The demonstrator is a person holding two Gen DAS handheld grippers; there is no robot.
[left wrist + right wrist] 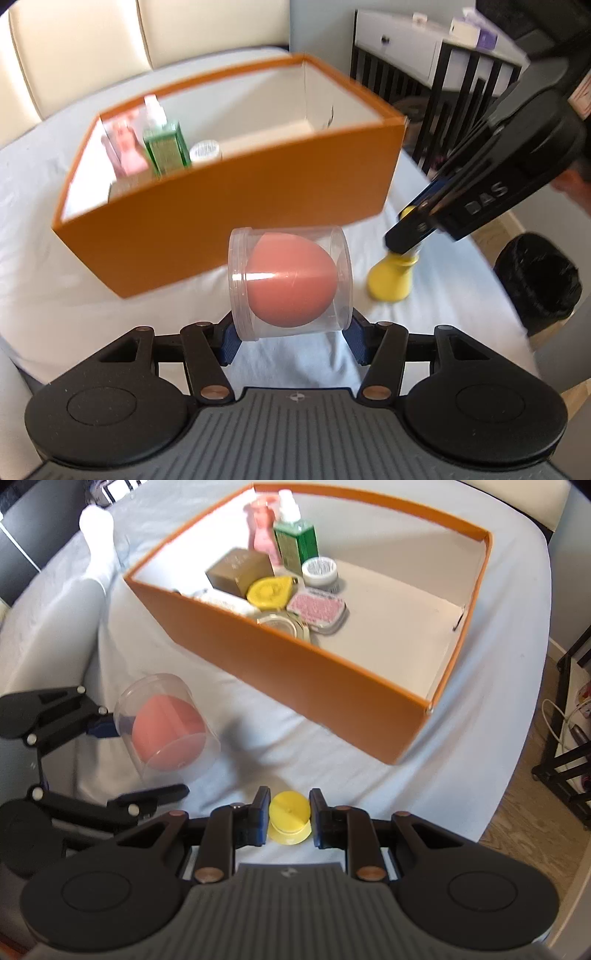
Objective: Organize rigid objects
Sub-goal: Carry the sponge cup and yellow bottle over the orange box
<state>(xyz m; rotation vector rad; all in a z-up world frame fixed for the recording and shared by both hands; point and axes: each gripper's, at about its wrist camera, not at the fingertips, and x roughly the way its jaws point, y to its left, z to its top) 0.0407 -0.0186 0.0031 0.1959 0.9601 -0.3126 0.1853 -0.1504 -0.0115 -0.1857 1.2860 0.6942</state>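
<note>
My left gripper is shut on a clear cylindrical case with a pink egg-shaped sponge inside, held sideways above the sheet in front of the orange box. The case and left gripper also show in the right wrist view. My right gripper straddles the cap of a small yellow bottle standing on the sheet; small gaps show on both sides of the cap. In the left wrist view the right gripper sits over the yellow bottle.
The orange box holds a pink bottle, a green bottle, a brown carton, a yellow disc, a pink tin and a white jar. A black bin stands right of the bed.
</note>
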